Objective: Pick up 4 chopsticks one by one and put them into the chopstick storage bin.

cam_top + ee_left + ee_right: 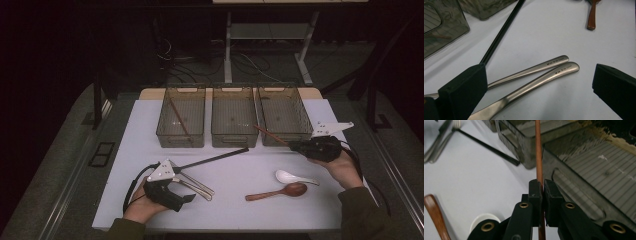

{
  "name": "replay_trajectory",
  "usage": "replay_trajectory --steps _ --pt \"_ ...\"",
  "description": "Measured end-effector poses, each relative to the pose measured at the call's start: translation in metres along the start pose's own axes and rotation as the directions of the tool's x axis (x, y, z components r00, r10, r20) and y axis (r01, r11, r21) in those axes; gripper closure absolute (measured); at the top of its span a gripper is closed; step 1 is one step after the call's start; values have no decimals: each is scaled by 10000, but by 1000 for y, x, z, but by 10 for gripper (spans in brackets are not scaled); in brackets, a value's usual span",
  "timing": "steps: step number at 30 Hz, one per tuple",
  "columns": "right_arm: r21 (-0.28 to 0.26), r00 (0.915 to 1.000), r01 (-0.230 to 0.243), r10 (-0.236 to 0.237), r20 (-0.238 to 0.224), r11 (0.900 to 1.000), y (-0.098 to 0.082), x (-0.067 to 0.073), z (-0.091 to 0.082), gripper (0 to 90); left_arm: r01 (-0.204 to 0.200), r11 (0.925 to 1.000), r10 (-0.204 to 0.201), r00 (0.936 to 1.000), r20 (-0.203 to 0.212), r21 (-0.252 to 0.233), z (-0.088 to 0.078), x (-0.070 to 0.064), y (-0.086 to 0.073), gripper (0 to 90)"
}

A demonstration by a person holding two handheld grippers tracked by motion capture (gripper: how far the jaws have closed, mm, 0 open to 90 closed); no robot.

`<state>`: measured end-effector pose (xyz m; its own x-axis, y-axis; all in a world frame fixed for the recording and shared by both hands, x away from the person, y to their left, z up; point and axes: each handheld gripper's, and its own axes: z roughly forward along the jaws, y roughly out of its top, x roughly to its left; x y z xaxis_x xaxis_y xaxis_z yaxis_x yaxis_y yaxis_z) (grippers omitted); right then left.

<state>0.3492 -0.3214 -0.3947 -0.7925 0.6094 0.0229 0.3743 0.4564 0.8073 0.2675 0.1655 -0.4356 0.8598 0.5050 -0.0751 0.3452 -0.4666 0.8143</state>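
**Q:** Along the far edge of the white table (pixel 130 130), how many baskets stand?

**A:** Three grey mesh baskets in a row, side by side: the left basket (pixel 181 102), the middle basket (pixel 234 100) and the right basket (pixel 285 102). The left one holds one brown chopstick lying slantwise.

**Q:** And loose on the table?

**A:** One black chopstick (pixel 215 158), two steel handles (pixel 541 68) lying side by side, one white spoon (pixel 286 176) and one wooden spoon (pixel 280 192).

**Q:** What do the grippers hold?

**A:** The right gripper (pixel 542 186) is clenched on a second brown chopstick (pixel 538 152), which is raised and points toward the near left corner of the right basket. The left gripper (pixel 539 85) has its jaws spread wide, with nothing pressed; the two steel handles lie between them on the table.

**Q:** What stands in the way?

**A:** The right basket's near wall is just ahead of the held chopstick's tip. The black chopstick runs from beside the left gripper toward the middle basket's front. Both spoons lie just below the right hand (pixel 345 170), touching each other at the bowls.

**Q:** Open room?

**A:** Bare table at the left side and along the near edge between the two hands. The middle and right baskets look empty inside.
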Motion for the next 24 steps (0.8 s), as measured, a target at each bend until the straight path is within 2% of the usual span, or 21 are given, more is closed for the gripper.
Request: replay_trajectory --steps 6,13,24 --pt "-210 9998 -19 15 -198 9998 9 5 2 852 -16 10000 16 10000 10 1 0 0 0 0" --pt "-676 9989 134 -164 -432 9976 29 17 3 852 -21 10000 21 10000 -4 -4 0 0 0 0" --pt "-272 9991 -17 5 -423 9996 64 28 33 852 -50 10000 50 10000 54 -41 0 0 0 0"
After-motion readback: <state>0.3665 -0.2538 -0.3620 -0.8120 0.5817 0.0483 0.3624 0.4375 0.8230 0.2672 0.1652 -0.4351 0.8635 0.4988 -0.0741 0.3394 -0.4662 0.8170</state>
